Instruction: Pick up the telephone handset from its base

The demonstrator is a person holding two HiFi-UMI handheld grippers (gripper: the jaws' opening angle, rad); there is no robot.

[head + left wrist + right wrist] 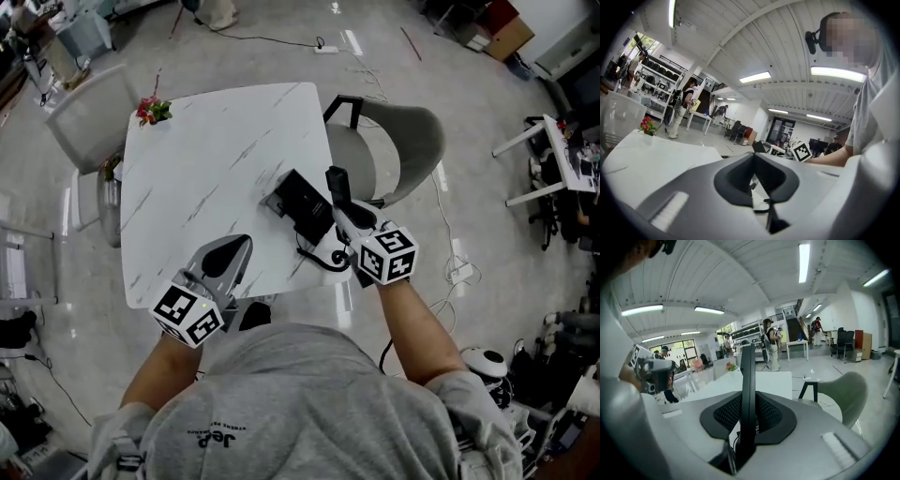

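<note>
The black telephone base [302, 202] sits near the right edge of the white marble table [211, 150]. The slim black handset [336, 187] is off the base, standing upright between the pads of my right gripper [343, 214], which is shut on it. In the right gripper view the handset [747, 390] rises straight up from the right gripper [746, 416]. A black coiled cord [314, 255] hangs from it toward the base. My left gripper [238, 247] hovers over the table's near edge, left of the base, jaws together and holding nothing; in its own view the left gripper [753, 161] shows nothing between its pads.
A grey chair [412, 141] stands at the table's right side and a pale chair [84, 122] at its far left. A small pot of flowers [152, 111] sits on the far left corner. Cables lie on the floor.
</note>
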